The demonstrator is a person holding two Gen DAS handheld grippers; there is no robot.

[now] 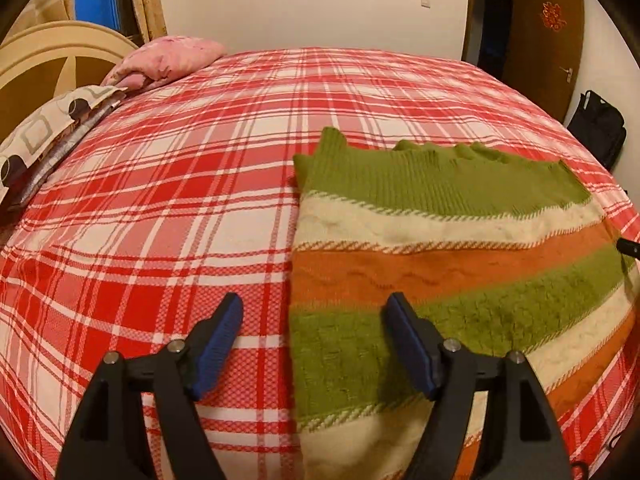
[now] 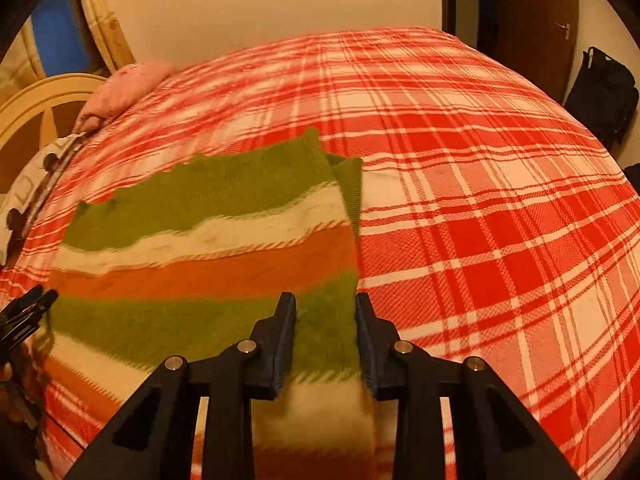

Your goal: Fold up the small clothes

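The left gripper [image 1: 314, 340] tilts down over the striped sweater's [image 1: 440, 248] left edge, jaws spread wide and empty, one finger above the plaid bedspread [image 1: 160, 200], the other above the knit. The sweater lies flat on the bed, stripes crosswise, green ribbed end toward the far wall, long axis running away from the cameras. The right gripper [image 2: 326, 340] angles down over its right edge, jaws partly apart, holding nothing.

Sweater [image 1: 440, 248] lies flat on the bed [image 1: 180, 200]. Pillows [image 1: 168, 60] sit at the far left corner against the headboard [image 1: 44, 60]. Door [image 1: 548, 36] and bag [image 1: 598, 132] stand beyond the bed's far right
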